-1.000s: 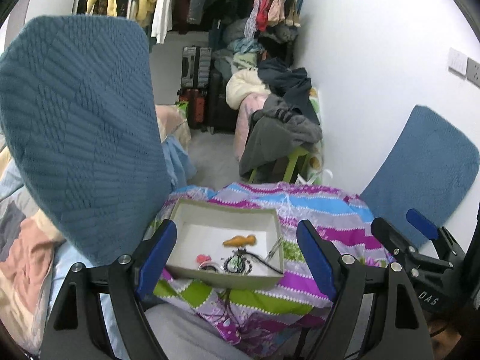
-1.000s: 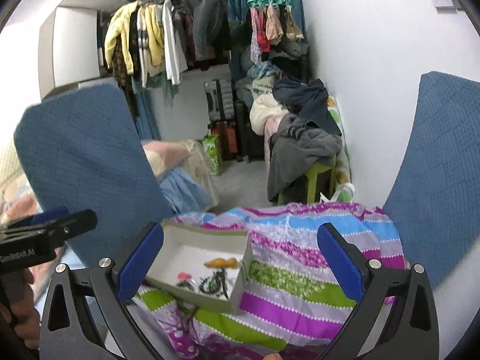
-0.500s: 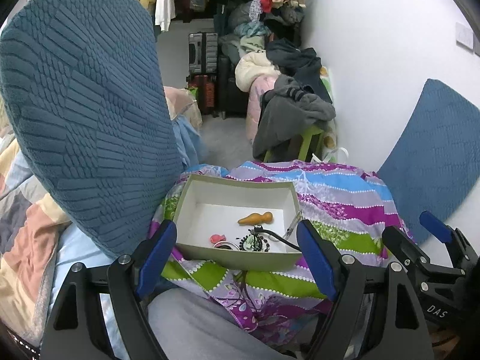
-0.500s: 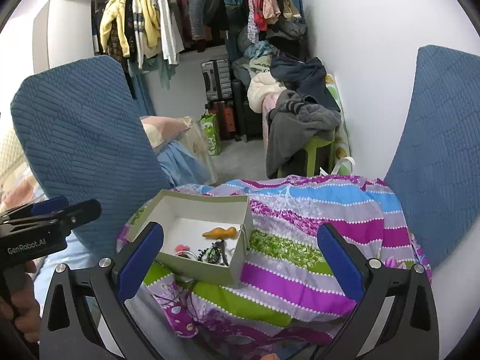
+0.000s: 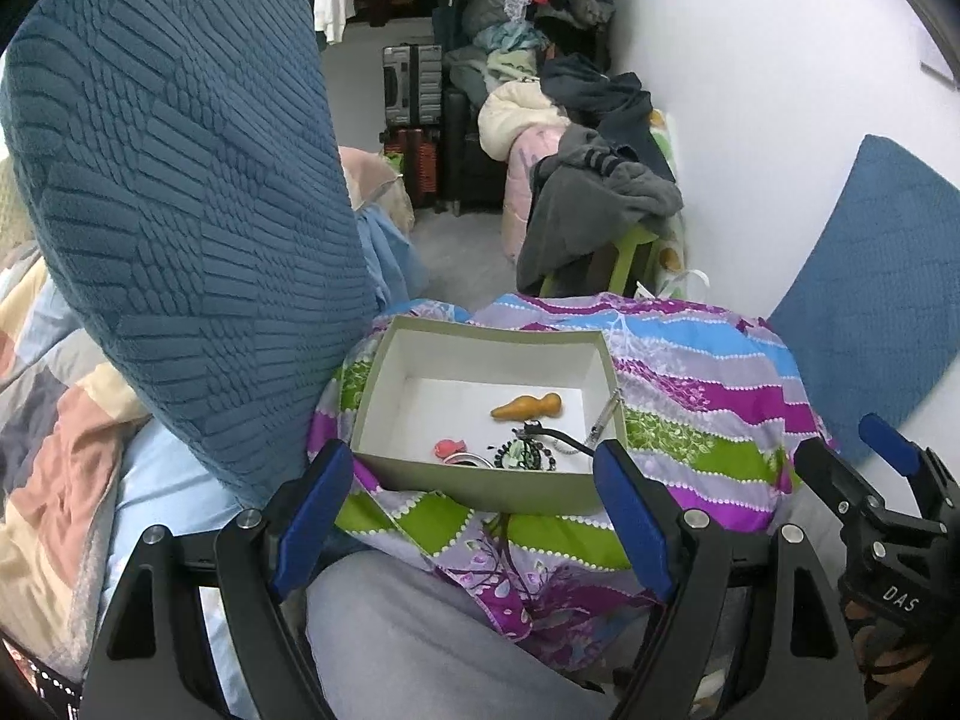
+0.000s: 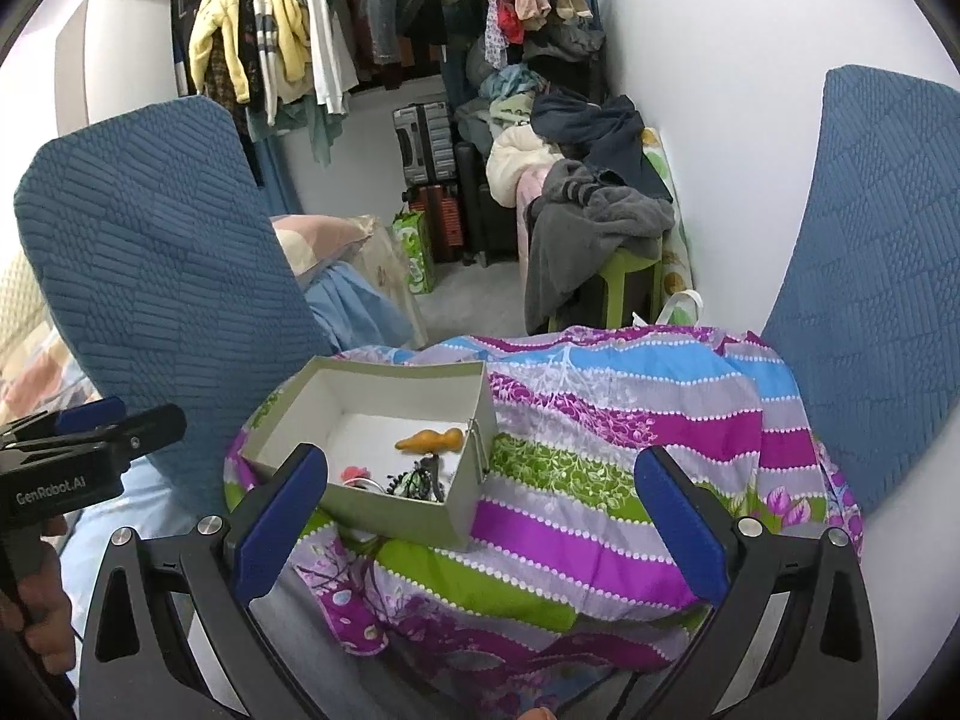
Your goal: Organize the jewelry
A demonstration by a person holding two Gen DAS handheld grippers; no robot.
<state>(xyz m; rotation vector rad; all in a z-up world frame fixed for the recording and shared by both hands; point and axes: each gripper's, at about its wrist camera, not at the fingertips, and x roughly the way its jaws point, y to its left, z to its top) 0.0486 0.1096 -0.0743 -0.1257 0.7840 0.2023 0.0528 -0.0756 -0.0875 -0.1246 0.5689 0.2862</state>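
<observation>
1. I see my left gripper [image 5: 465, 507] low in the left wrist frame, with its blue-padded fingers [image 5: 309, 507] spread wide and nothing between them.
2. My right gripper [image 6: 477, 531] is low in the right wrist frame, its fingers also wide apart and empty.
3. The shallow olive-green cardboard box with white inside [image 5: 480, 489] sits in the middle of the left wrist frame, on the striped purple, green and blue floral cloth [image 5: 690, 396].
4. Inside the box, toward its right side, lies an orange gourd-shaped pendant [image 5: 527, 407].
5. Near the front wall I see a small pink piece [image 5: 447, 449] and a dark beaded bracelet with a black cord [image 5: 525, 450]. They are close together; whether they touch I cannot tell.
6. A thin silver piece [image 5: 605, 420] leans on the right wall of the box.
7. A big blue textured cushion [image 5: 180, 228] fills the upper left of the left wrist frame.
8. In the right wrist frame, the box is left of centre, and a hand [image 6: 36, 612] holding the left gripper shows at the lower left edge.
</observation>
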